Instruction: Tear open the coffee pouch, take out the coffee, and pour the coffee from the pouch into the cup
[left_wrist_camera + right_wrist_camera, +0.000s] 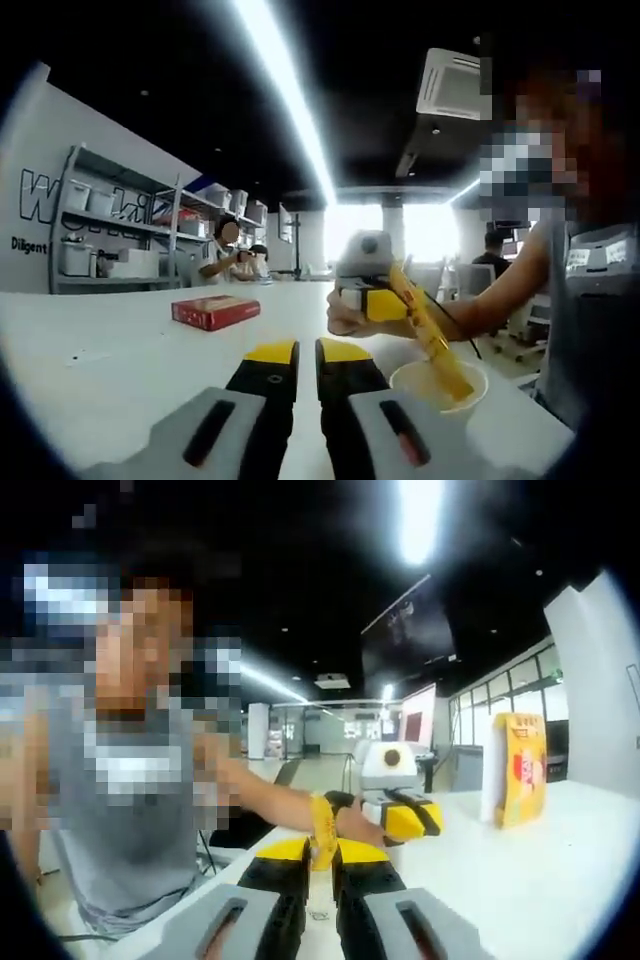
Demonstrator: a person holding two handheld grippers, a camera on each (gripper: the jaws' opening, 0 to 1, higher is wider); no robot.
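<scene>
Left gripper view: red box (215, 311) lying mid-tabletop (100, 350). My left gripper (296, 352) is holding nothing, jaws nearly together with a thin gap. My right gripper (372, 298) is tilting the yellow coffee pouch (430, 335) into the paper cup (438, 386) near the tabletop's right edge. Right gripper view: jaws are pinching the pouch; a yellow bag (520, 768) is standing near the far edge.

White table (120, 350), red box (214, 311), white cup (437, 386) near the edge, upright yellow pouch (521, 770)
</scene>
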